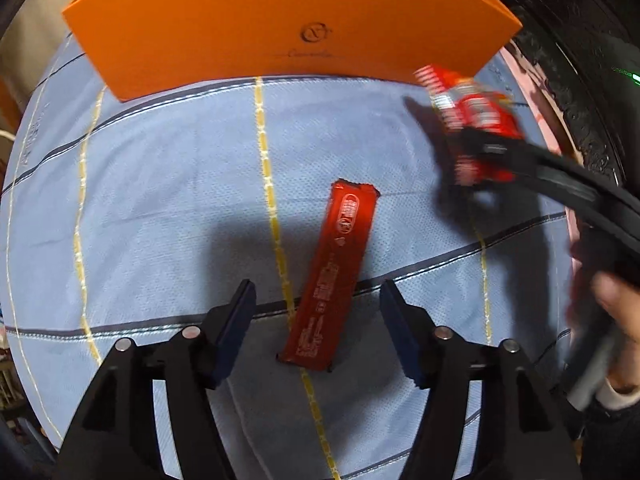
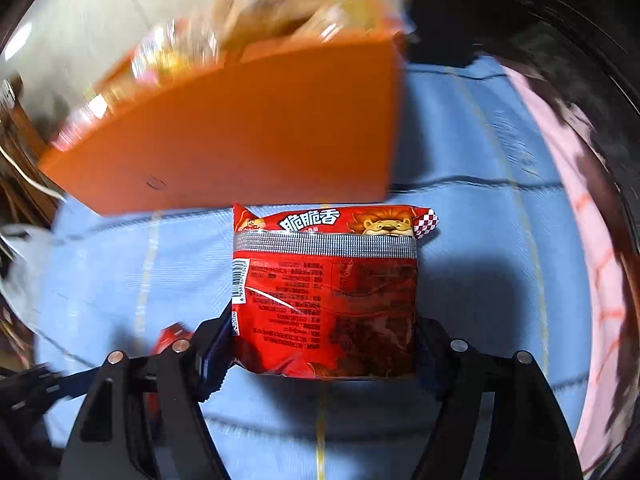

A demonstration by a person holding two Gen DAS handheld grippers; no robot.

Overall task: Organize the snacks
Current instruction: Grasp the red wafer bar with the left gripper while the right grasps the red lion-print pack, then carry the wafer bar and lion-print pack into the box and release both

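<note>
A long red snack bar (image 1: 334, 276) lies on the blue cloth (image 1: 160, 200), its near end between the fingers of my left gripper (image 1: 318, 304), which is open and empty just above it. My right gripper (image 2: 320, 344) is shut on a red snack packet with a lion print (image 2: 324, 292) and holds it above the cloth in front of the orange box (image 2: 248, 140). The right gripper also shows in the left wrist view (image 1: 492, 148), blurred, with the packet (image 1: 472, 116) near the orange box (image 1: 280, 28). The box holds several wrapped snacks (image 2: 188, 52), blurred.
A pink cloth (image 2: 576, 240) edges the blue cloth on the right, with a dark object (image 1: 580, 60) beyond it. A pale wall (image 2: 100, 8) stands behind the box. Part of the red bar (image 2: 168, 340) shows by the right gripper's left finger.
</note>
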